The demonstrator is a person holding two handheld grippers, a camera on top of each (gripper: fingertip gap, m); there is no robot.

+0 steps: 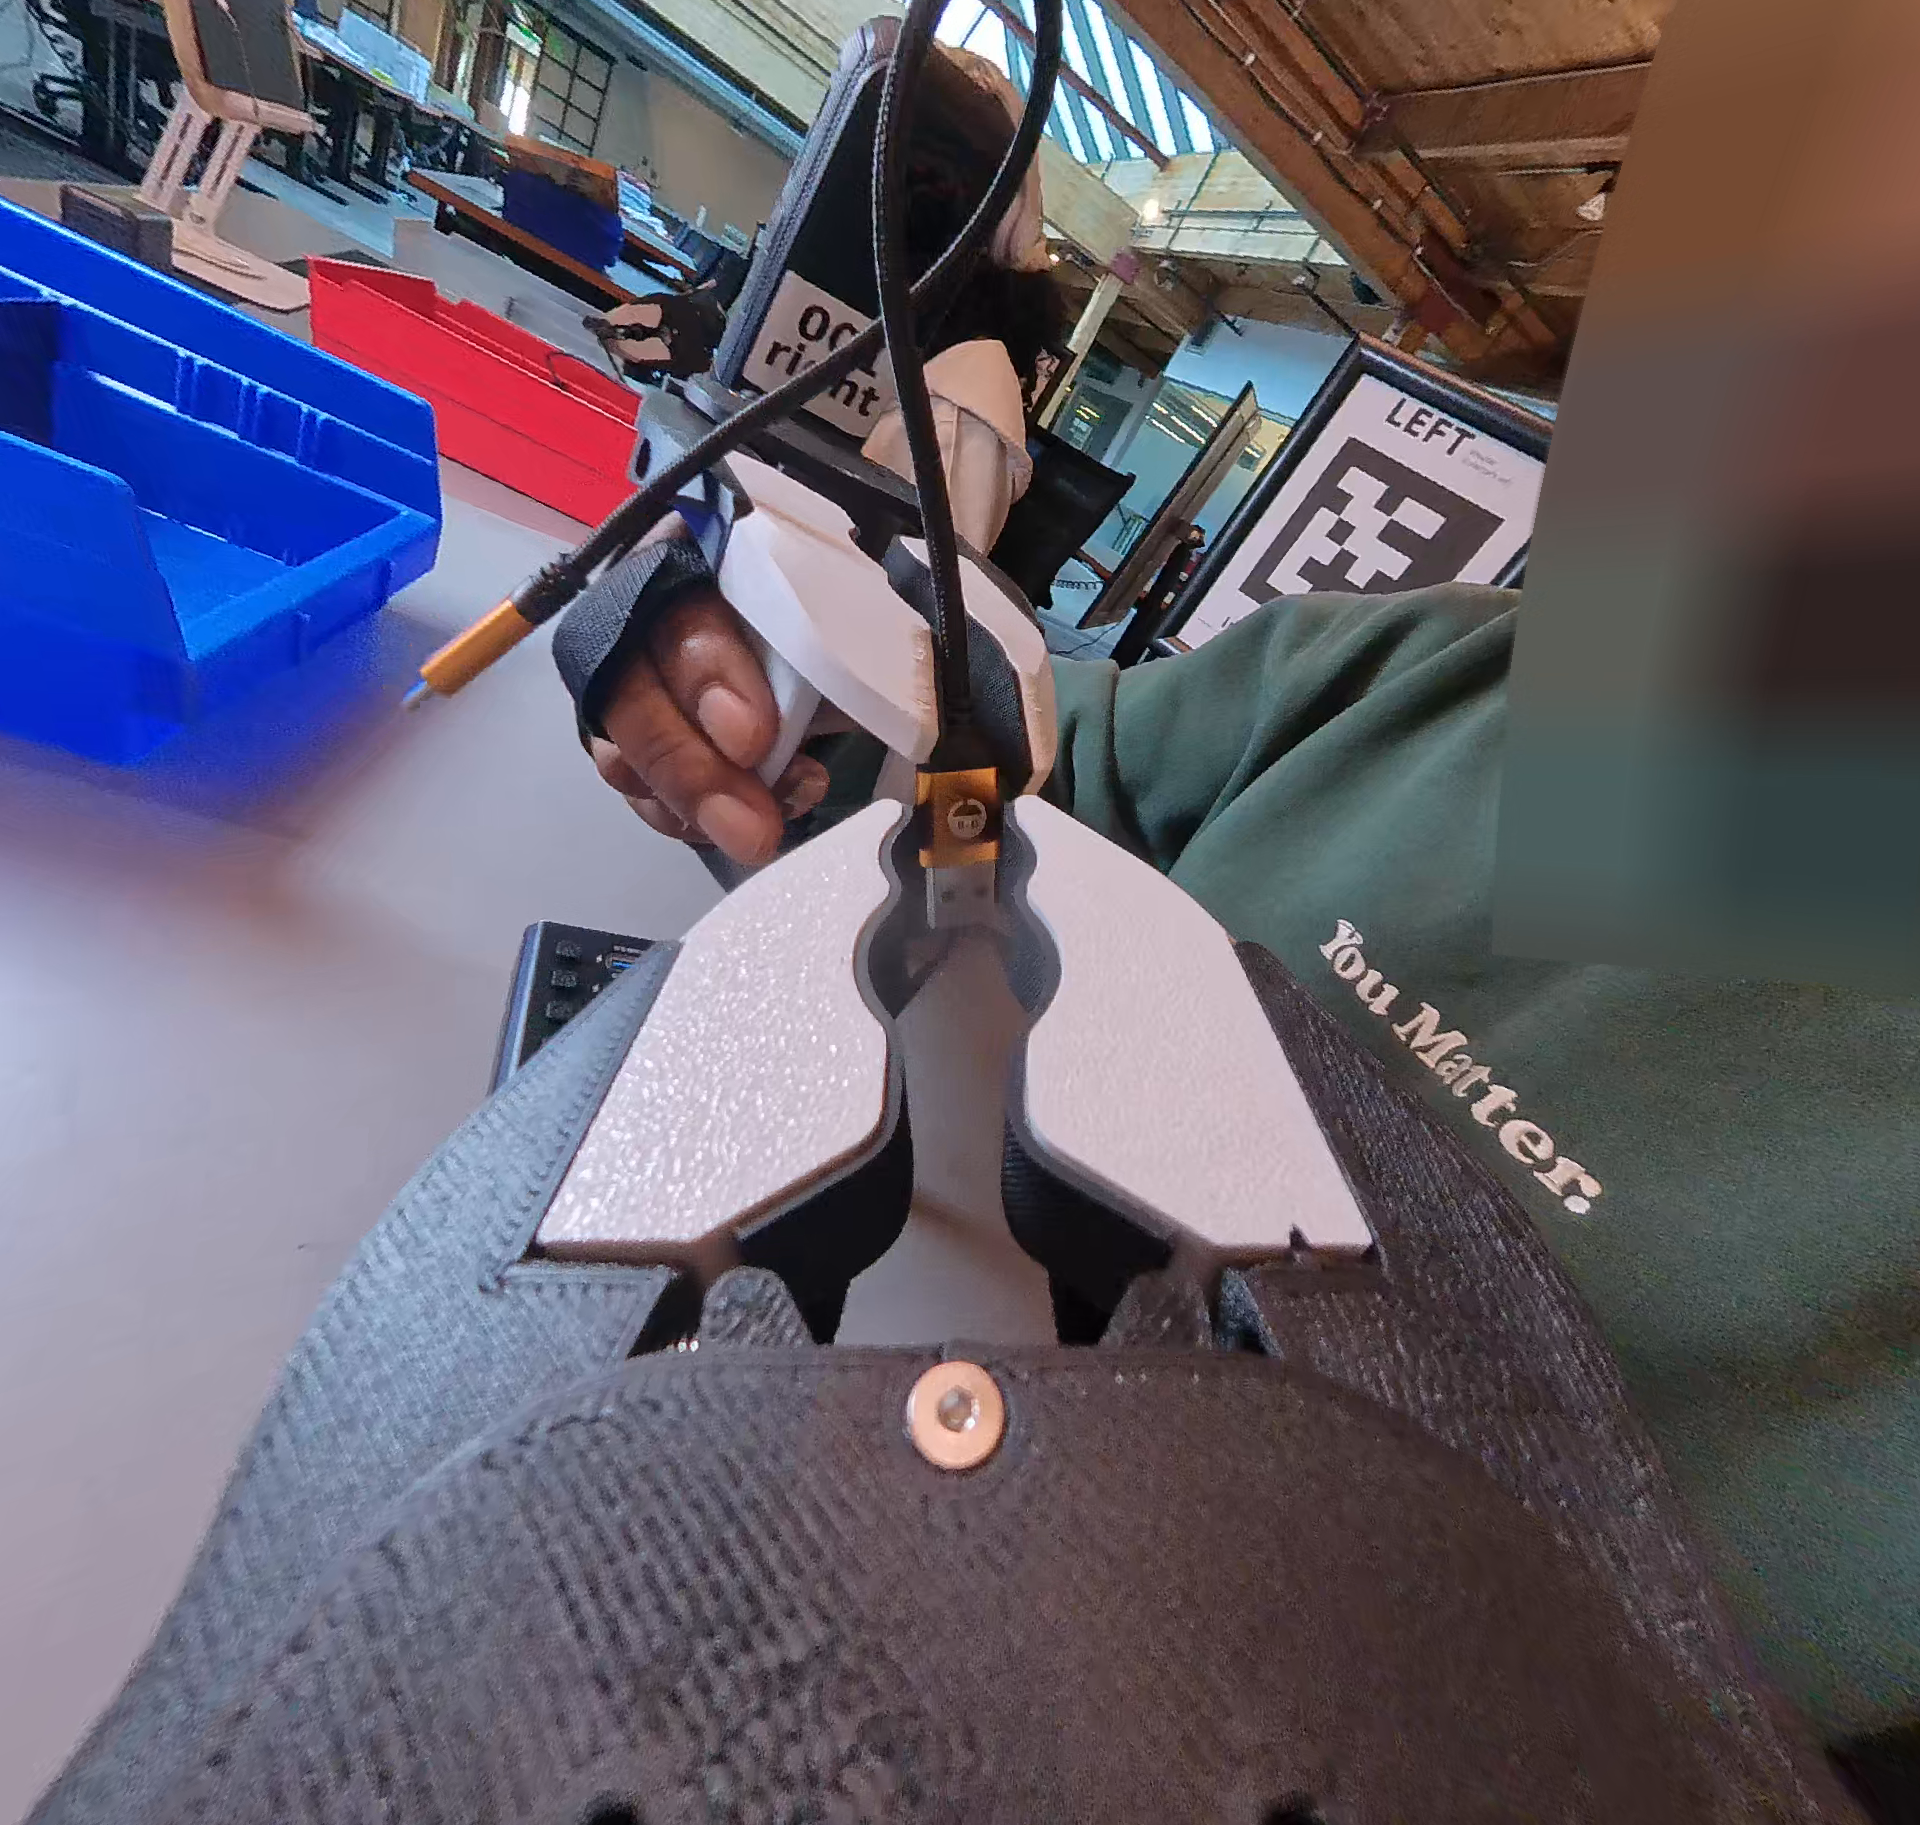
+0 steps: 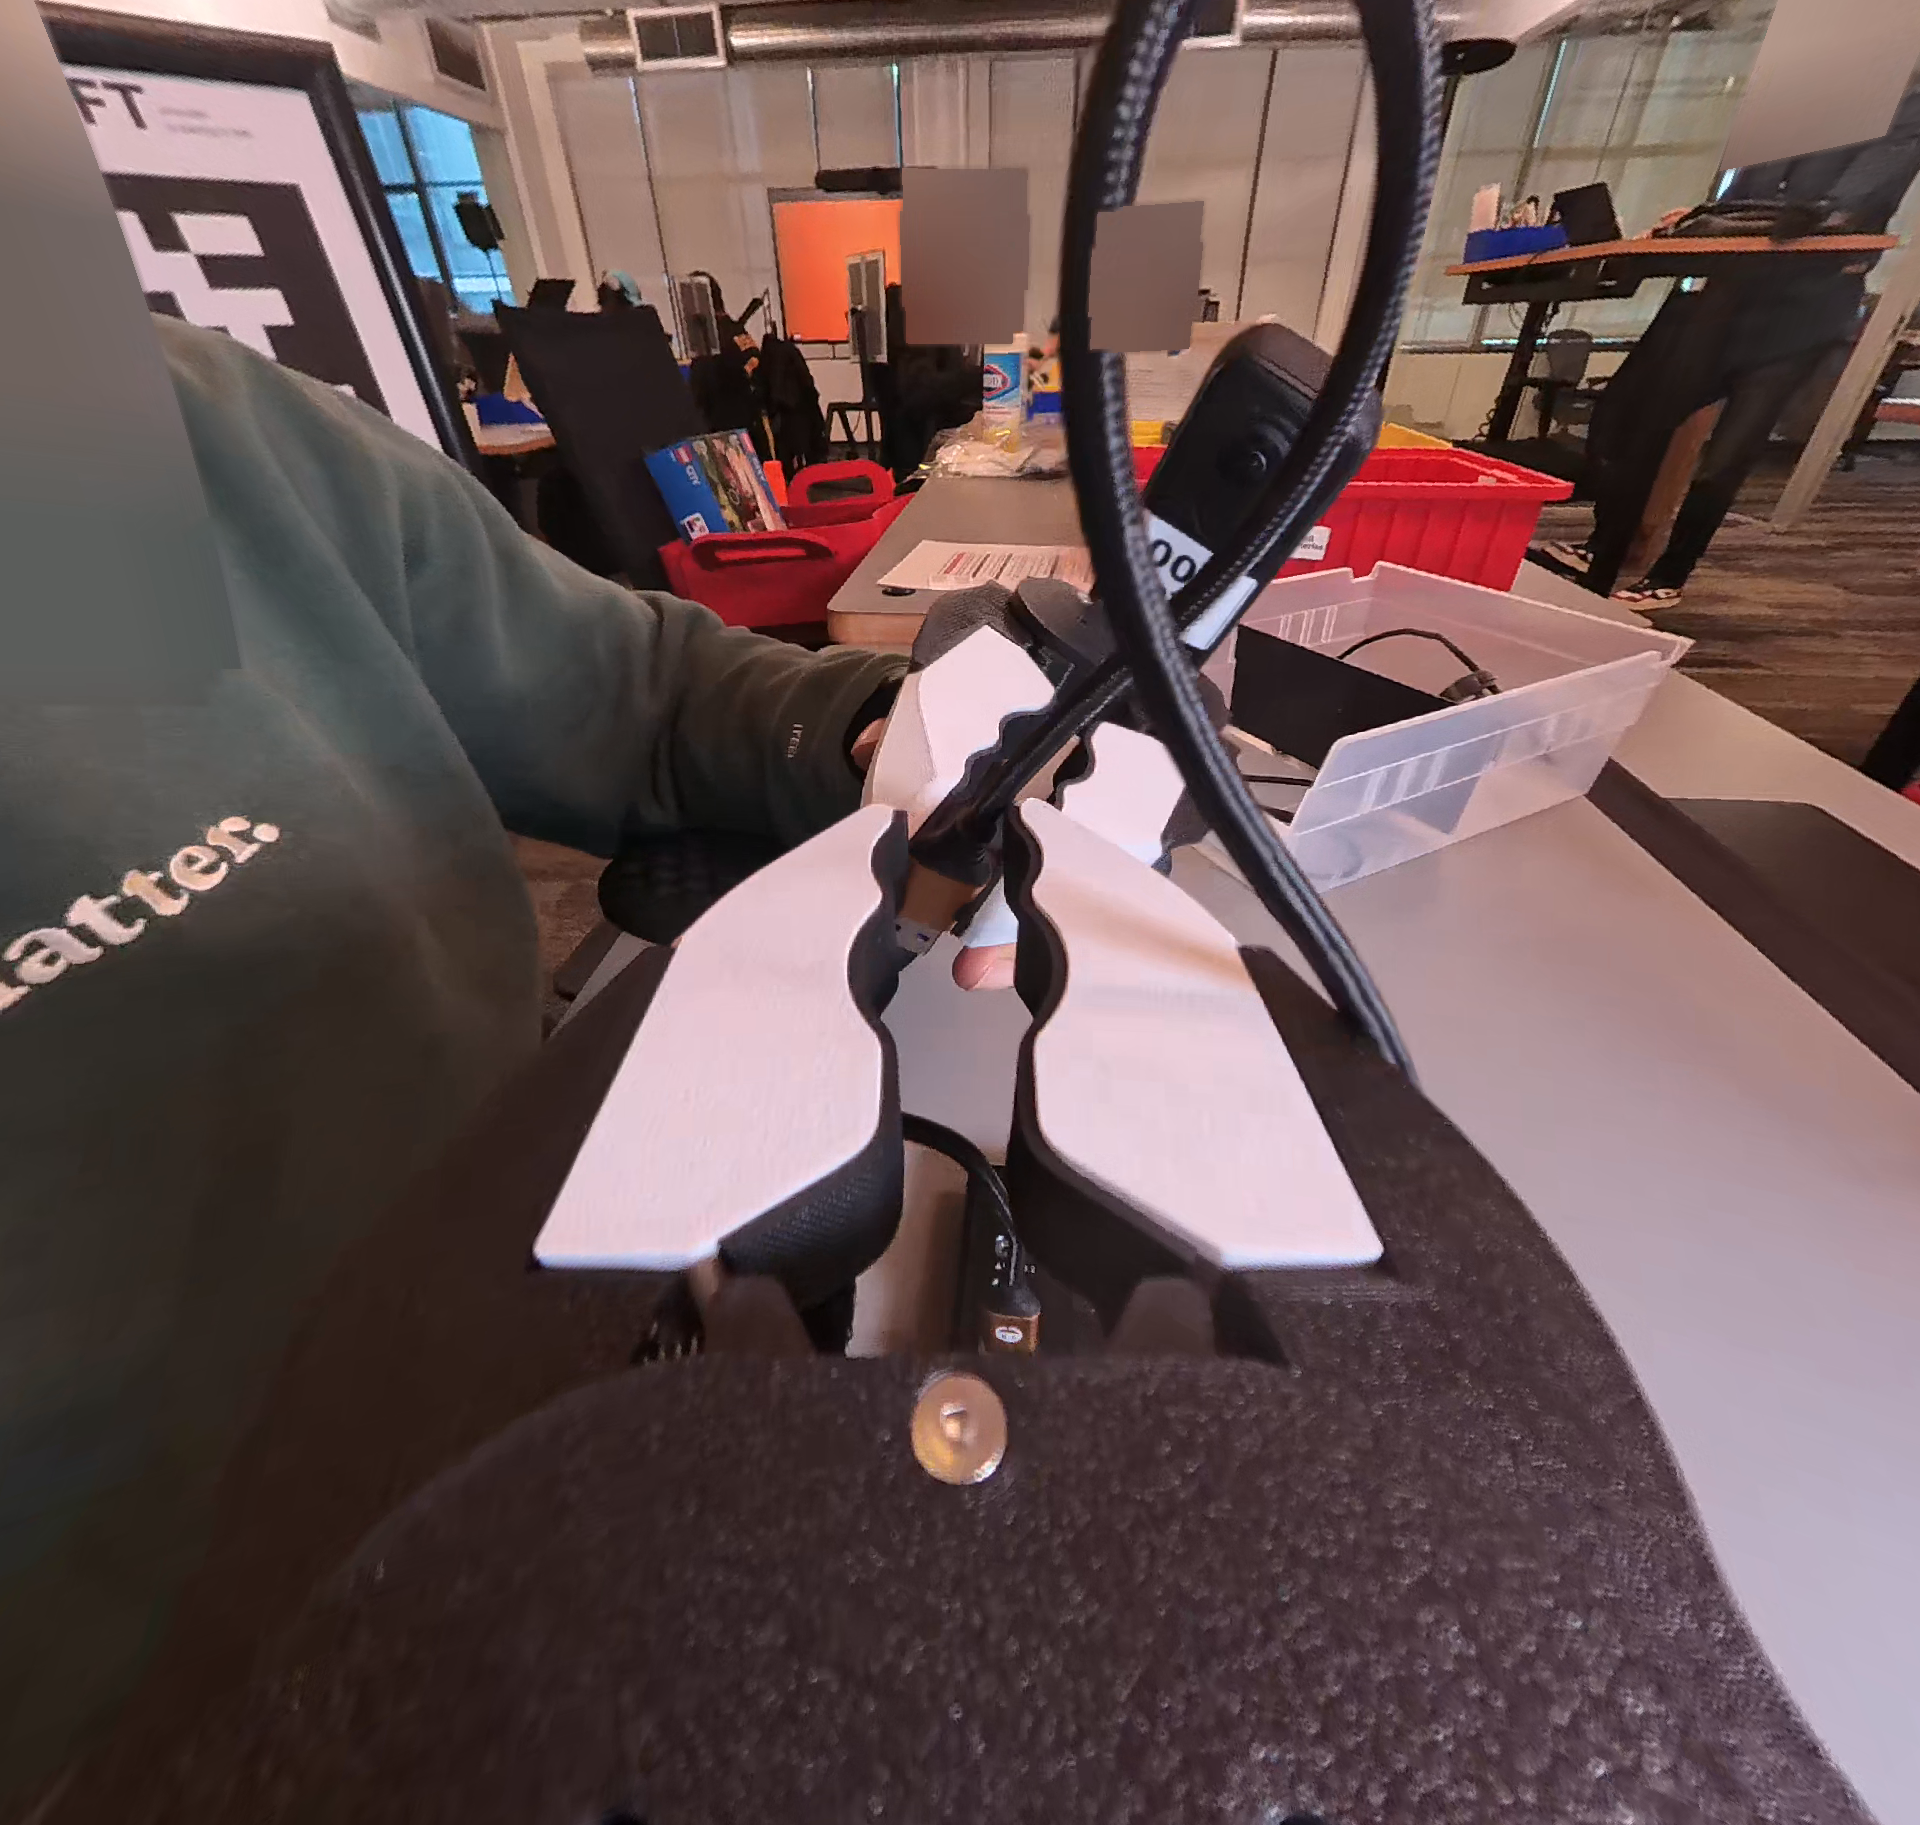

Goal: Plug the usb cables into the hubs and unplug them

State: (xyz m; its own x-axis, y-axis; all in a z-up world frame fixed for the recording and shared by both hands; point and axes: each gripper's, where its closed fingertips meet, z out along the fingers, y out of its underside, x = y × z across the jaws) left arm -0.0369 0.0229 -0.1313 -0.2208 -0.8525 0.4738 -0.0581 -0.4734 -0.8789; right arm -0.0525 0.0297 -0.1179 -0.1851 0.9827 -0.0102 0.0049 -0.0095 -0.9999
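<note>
A black braided usb cable (image 1: 902, 217) loops up between my two grippers, which face each other above the grey table (image 1: 208, 1048). My left gripper (image 1: 958, 825) is shut on the cable's gold plug (image 1: 958, 819), whose metal end points down. My right gripper (image 2: 961, 830) is shut on the same plug (image 2: 940, 892) at its black collar. The cable's other gold plug (image 1: 473, 648) hangs free to the left. A black hub (image 1: 571, 986) lies on the table under my left gripper. In the right wrist view the hub (image 2: 1003, 1256) shows a second gold plug (image 2: 1008, 1334) in it.
A blue bin (image 1: 156, 528) and a red bin (image 1: 468, 373) stand at the left. A clear bin (image 2: 1455, 715) with black cables stands at the right, and a red crate (image 2: 1434, 518) stands behind it. The person's green sleeve (image 1: 1351, 788) is close by. Left and right tips are no more than a few centimetres apart.
</note>
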